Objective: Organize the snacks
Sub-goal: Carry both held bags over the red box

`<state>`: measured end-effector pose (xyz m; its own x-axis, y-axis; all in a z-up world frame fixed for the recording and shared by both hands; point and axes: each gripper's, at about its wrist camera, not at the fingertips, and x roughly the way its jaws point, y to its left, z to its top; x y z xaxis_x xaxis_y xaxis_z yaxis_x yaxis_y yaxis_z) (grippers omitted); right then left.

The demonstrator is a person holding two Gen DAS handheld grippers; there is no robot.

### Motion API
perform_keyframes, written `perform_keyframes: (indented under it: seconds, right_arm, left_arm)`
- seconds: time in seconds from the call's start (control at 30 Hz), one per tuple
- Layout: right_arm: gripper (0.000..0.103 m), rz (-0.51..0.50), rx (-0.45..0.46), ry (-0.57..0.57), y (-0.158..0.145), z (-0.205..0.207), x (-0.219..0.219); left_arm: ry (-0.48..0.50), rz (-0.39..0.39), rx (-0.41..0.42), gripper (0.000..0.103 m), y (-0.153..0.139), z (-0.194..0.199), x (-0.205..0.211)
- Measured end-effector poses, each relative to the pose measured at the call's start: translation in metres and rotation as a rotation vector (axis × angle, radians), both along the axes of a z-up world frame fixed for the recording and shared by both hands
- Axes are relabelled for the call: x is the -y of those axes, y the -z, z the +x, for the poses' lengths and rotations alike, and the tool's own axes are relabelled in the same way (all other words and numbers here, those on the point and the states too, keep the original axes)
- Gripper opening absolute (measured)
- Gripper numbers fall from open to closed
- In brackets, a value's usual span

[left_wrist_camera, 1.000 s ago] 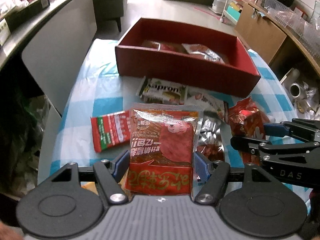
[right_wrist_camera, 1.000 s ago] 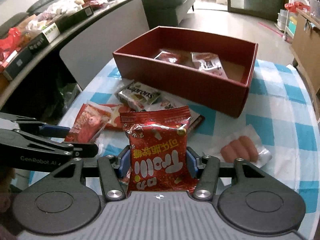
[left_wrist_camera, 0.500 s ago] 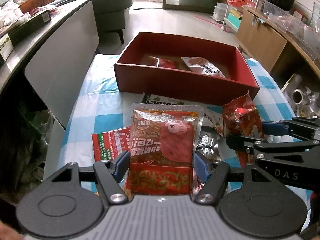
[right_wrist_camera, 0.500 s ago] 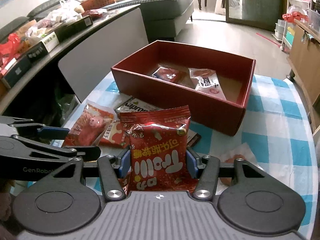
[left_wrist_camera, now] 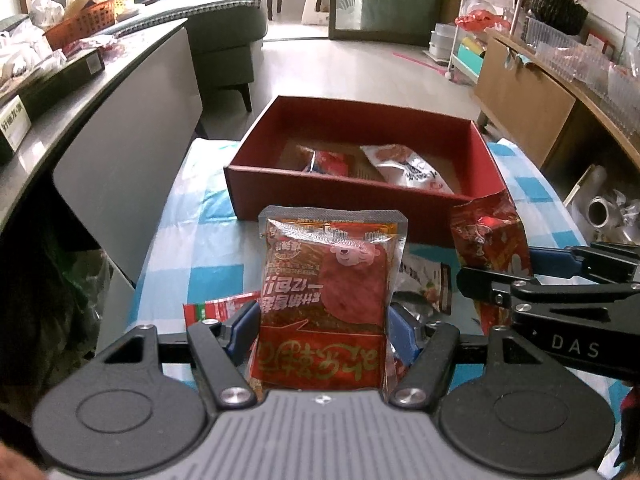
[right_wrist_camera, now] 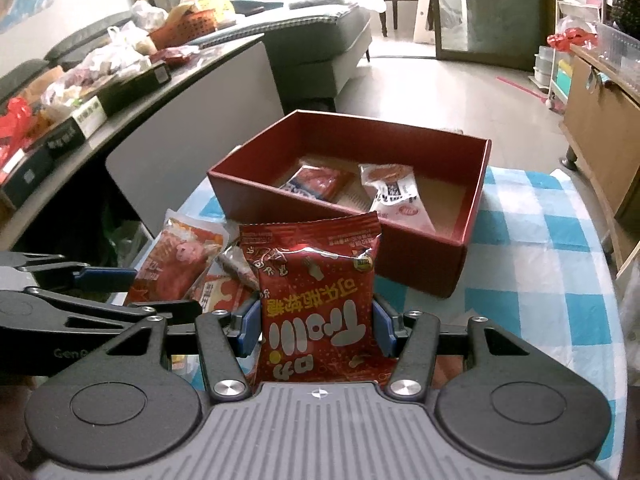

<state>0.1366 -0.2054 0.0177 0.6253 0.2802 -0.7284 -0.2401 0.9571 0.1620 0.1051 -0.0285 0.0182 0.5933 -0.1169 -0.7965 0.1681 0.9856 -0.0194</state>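
My left gripper point(left_wrist_camera: 322, 330) is shut on a clear-edged red meat snack packet point(left_wrist_camera: 328, 284), held upright above the table. My right gripper point(right_wrist_camera: 316, 326) is shut on a red foil candy bag point(right_wrist_camera: 316, 292) with white lettering. The same bag point(left_wrist_camera: 490, 240) and the right gripper point(left_wrist_camera: 552, 280) show at the right of the left wrist view; the meat packet point(right_wrist_camera: 176, 264) and the left gripper point(right_wrist_camera: 92, 292) show at the left of the right wrist view. Ahead stands an open dark red box point(left_wrist_camera: 352, 192) point(right_wrist_camera: 436, 252) with a red packet point(right_wrist_camera: 318, 182) and a white packet point(right_wrist_camera: 394, 194) inside.
Loose snack packets point(left_wrist_camera: 218, 306) point(left_wrist_camera: 424, 280) lie on the blue-and-white checked tablecloth point(right_wrist_camera: 532, 252) in front of the box. A grey counter point(left_wrist_camera: 80, 92) with boxes runs along the left. A wooden cabinet point(left_wrist_camera: 528, 100) stands to the right, a sofa point(right_wrist_camera: 320, 40) behind.
Both grippers have risen and tilted up with their packets still held, so the box and the room behind show more. The loose packets on the table have sunk behind the held ones.
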Motion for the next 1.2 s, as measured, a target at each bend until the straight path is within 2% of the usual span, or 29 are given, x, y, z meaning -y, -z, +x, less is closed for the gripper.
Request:
perform_keyframes:
  seconds: [0.43, 0.73, 1.2]
  right_arm:
    - [0.063, 0.045, 0.064, 0.069, -0.014, 0.018, 0.012]
    - [0.063, 0.096, 0.111, 0.126, -0.023, 0.047, 0.024]
    - [0.063, 0.129, 0.111, 0.193, -0.008, 0.111, 0.042]
  left_arm:
    - [-0.03, -0.05, 0.045, 0.061, -0.016, 0.025, 0.006]
    - [-0.043, -0.052, 0.102, 0.061, -0.028, 0.062, 0.017]
    - [-0.064, -0.005, 0.13, 0.06, -0.014, 0.13, 0.041]
